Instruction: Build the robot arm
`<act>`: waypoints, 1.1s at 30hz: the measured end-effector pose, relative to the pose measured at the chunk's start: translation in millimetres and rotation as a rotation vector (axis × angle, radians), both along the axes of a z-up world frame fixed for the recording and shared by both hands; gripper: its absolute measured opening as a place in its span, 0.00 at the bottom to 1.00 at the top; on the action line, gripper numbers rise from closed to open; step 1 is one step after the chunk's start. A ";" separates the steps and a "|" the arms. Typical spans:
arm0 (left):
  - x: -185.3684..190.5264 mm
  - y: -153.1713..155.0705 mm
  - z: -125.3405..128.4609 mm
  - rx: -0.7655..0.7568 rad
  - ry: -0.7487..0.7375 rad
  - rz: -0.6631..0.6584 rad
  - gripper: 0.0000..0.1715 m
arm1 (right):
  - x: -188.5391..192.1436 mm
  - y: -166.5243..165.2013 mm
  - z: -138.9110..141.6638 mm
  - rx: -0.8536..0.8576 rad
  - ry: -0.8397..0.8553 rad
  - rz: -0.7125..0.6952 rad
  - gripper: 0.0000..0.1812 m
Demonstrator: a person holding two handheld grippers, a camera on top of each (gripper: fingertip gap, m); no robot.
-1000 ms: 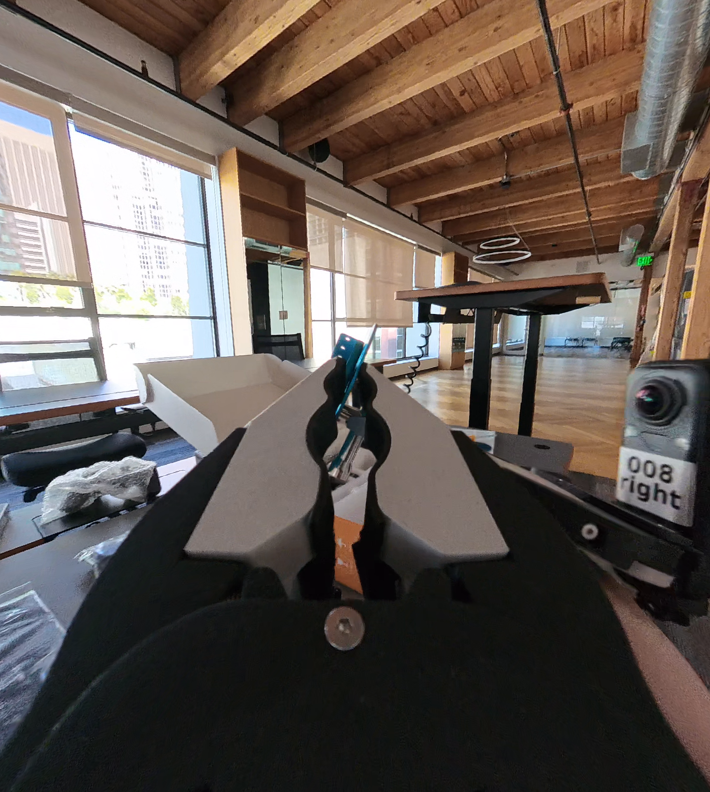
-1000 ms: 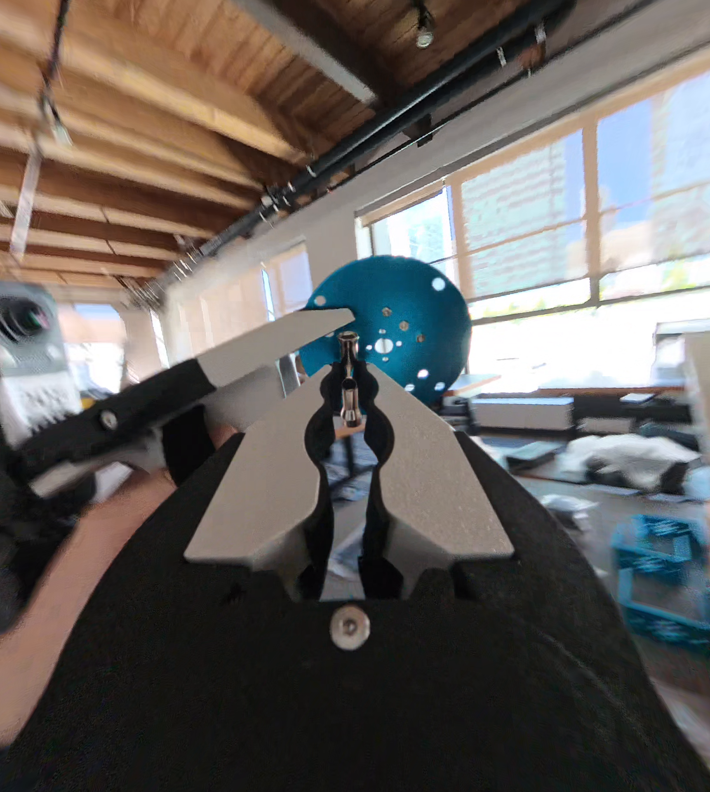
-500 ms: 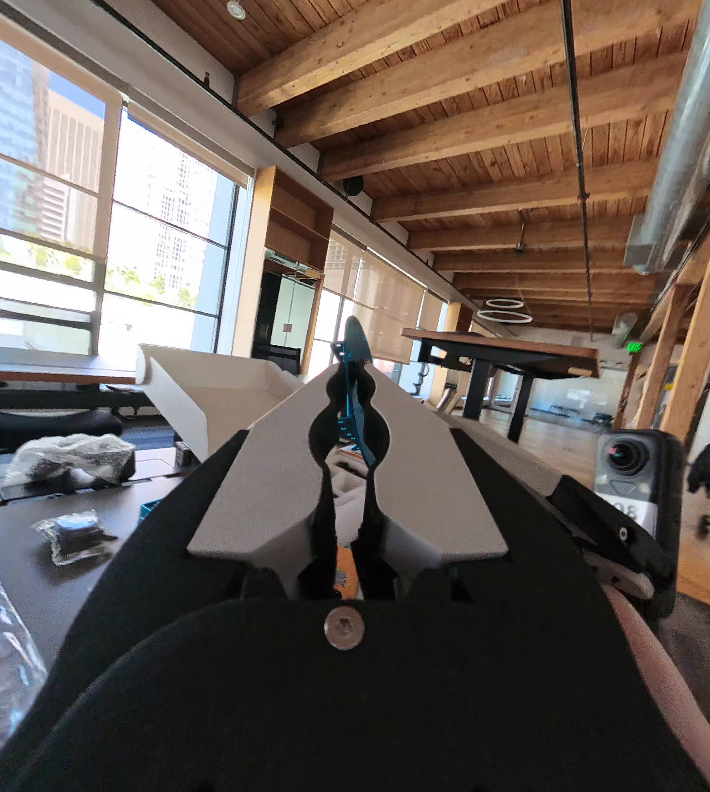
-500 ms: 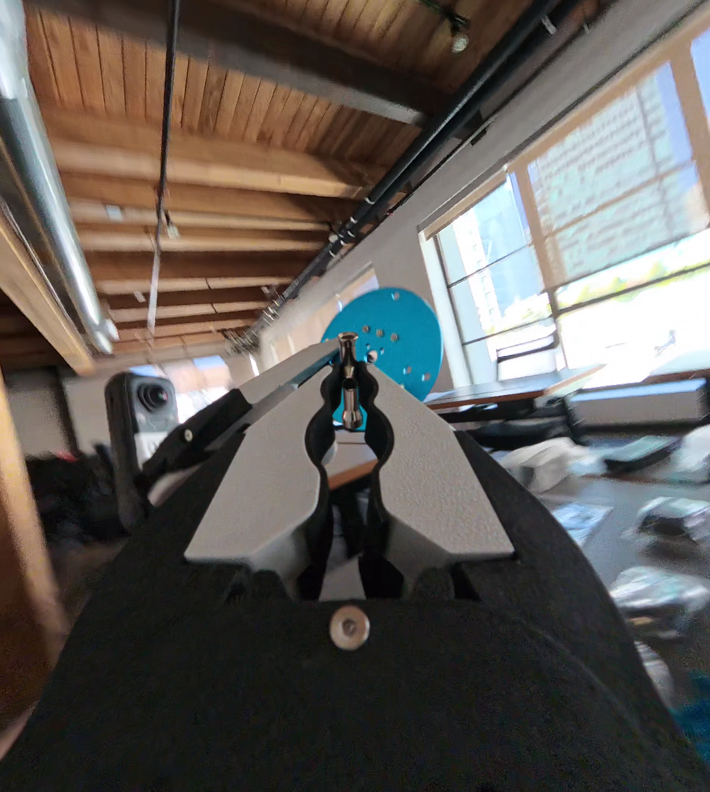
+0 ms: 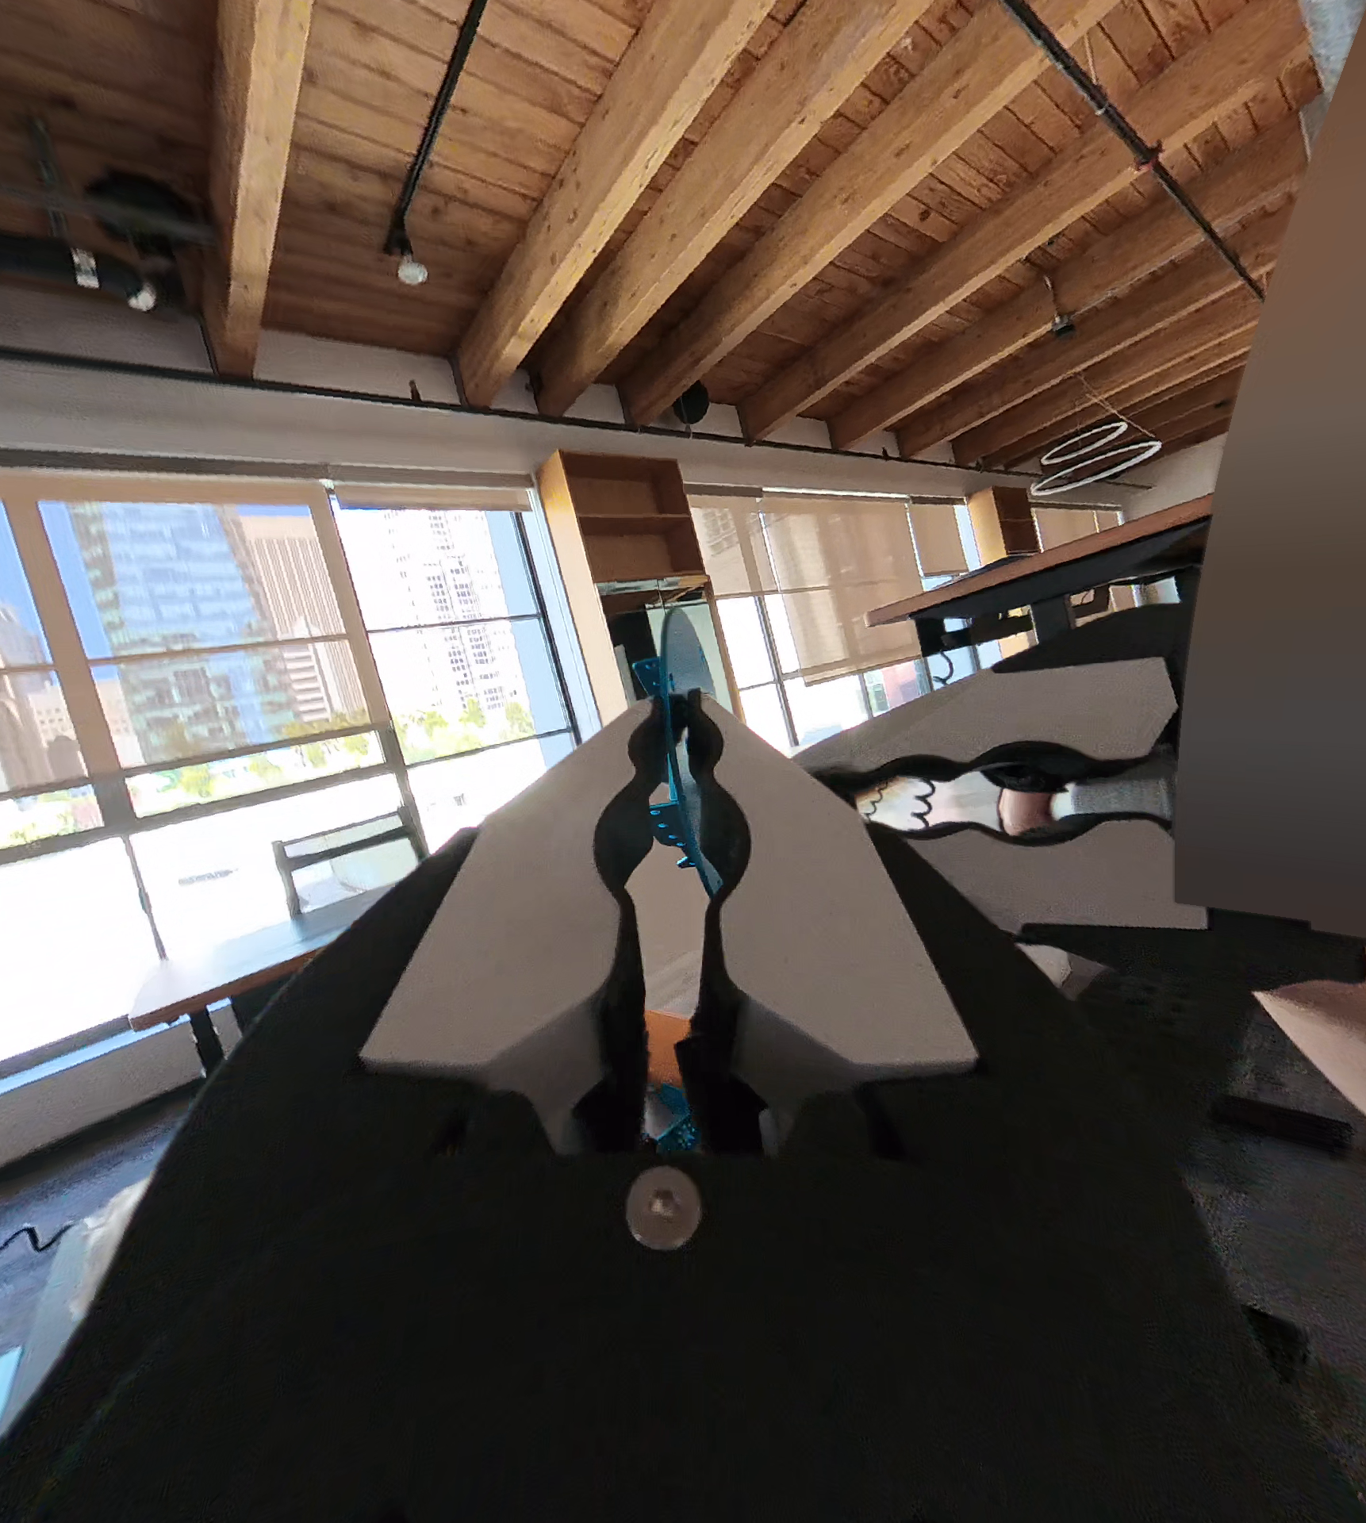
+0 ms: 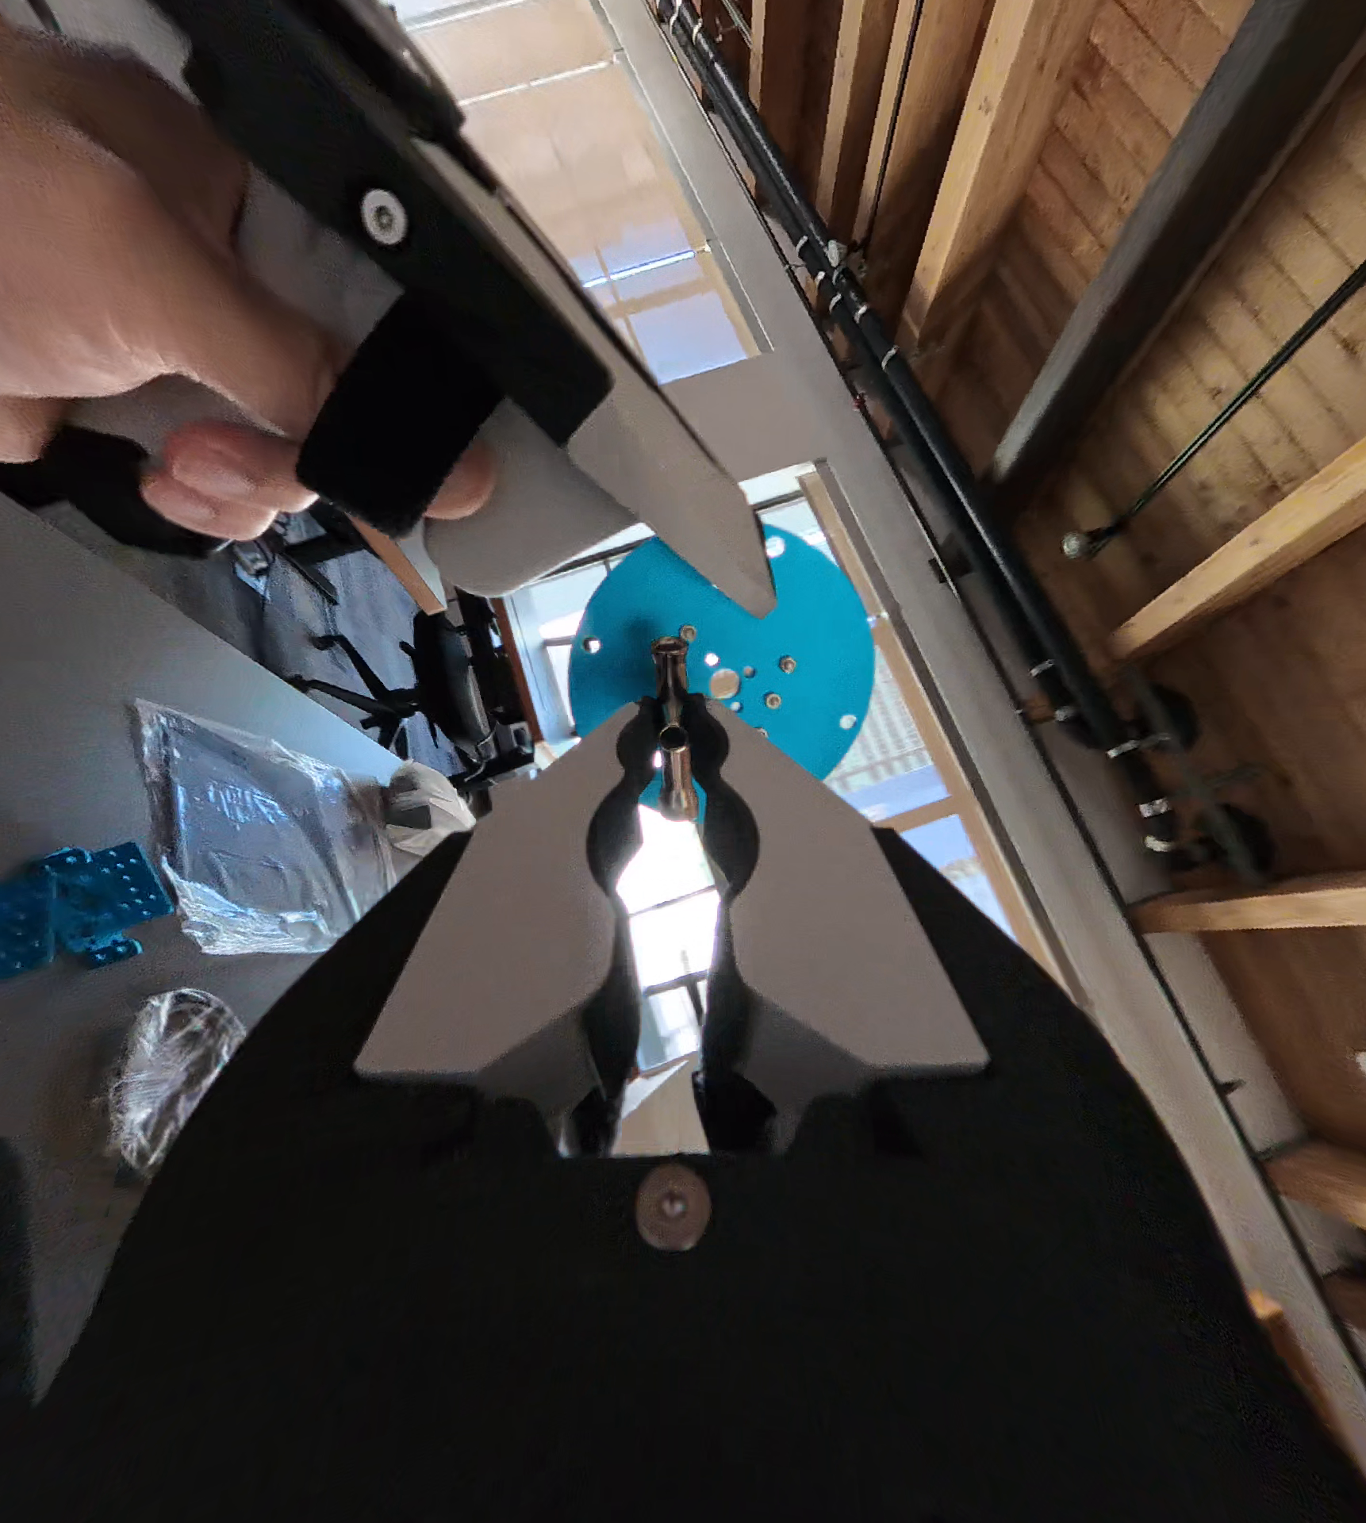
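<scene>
My left gripper (image 5: 670, 700) is shut on a round blue metal disc (image 5: 675, 791), seen edge-on between its fingers and held up in the air. In the right wrist view the disc (image 6: 795, 659) shows its face with several holes, and the left gripper (image 6: 746, 577), held by a hand (image 6: 86, 272), clamps its upper edge. My right gripper (image 6: 671, 705) is shut on a small silver metal standoff (image 6: 673, 742) whose tip points at the disc's face near the middle holes. The right gripper (image 5: 811, 766) lies just right of the disc in the left wrist view.
A grey table (image 6: 20, 659) holds blue perforated plates (image 6: 29, 915) and clear plastic bags (image 6: 251, 832) of parts. Large windows (image 5: 210, 659), a wooden desk (image 5: 251, 964) and a raised desk (image 5: 1034, 577) stand beyond. Wooden ceiling beams (image 5: 663, 206) are overhead. My two grippers' fingertips are within a few centimetres of each other.
Both grippers have tilted upward and the right view has rolled sideways. The right gripper with the standoff has come closer to the disc's face; the left gripper still holds the disc.
</scene>
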State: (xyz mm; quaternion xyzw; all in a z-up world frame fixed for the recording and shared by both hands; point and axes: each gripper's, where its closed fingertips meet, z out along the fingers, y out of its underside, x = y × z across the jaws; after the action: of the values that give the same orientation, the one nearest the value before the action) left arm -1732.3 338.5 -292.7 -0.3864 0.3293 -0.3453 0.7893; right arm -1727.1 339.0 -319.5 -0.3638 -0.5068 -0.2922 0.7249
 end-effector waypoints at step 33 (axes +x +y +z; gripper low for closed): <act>-4.7 14.6 1.4 -0.351 -0.214 -0.188 0.02 | -14.3 21.2 1.4 0.250 -0.270 -0.319 0.04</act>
State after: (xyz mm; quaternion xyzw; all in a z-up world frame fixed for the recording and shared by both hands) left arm -1737.0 353.1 -291.4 -0.4466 0.2132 -0.5083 0.7047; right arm -1741.4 360.2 -318.2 -0.3040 -0.4951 -0.5094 0.6348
